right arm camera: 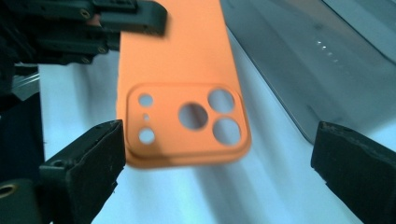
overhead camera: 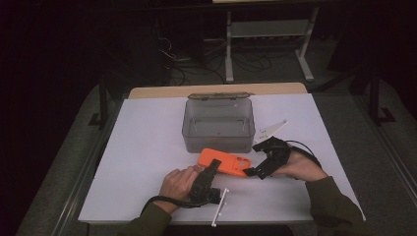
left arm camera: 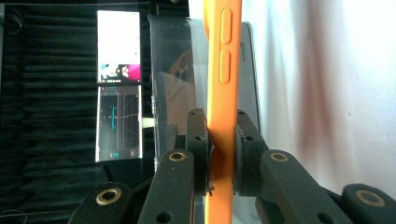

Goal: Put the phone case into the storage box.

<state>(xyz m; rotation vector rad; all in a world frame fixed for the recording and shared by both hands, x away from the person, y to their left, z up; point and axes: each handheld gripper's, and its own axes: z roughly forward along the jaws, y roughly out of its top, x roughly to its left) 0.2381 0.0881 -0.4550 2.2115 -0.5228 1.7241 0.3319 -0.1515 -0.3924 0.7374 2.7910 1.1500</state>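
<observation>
phone case: the orange phone case (overhead camera: 225, 162) sits just in front of the clear box, held above the white desk, camera-cutout end toward the right hand.

left hand-held gripper: the left hand-held gripper (overhead camera: 212, 167) is clamped on the case's thin edge; in the left gripper view both pads (left arm camera: 198, 140) press flat on either side of it, right below the side buttons.

right hand-held gripper: the right hand-held gripper (overhead camera: 252, 171) stands wide. In the right gripper view the cutout end (right arm camera: 187, 119) lies between its jaws, one jaw close beside the corner, the other well apart, nothing pinched.

risk, droop: only one end is gripped, so I'd guess a soft case like this can sag or twist out of that edge pinch.

risk, box: the clear box (overhead camera: 219, 124) is just behind; pushing forward carelessly could bump the case into its front wall.

risk, regrasp: if the right jaws close off-centre they may catch just the corner and fold it.

case feel: matte, rubbery-looking, rounded corners, raised lip round the lens holes.

box: smoky see-through plastic, rectangular, lid hinged open at the back, looks empty as far as I can tell.

desk: the desk (overhead camera: 147, 147) has a plain white smooth top.
</observation>
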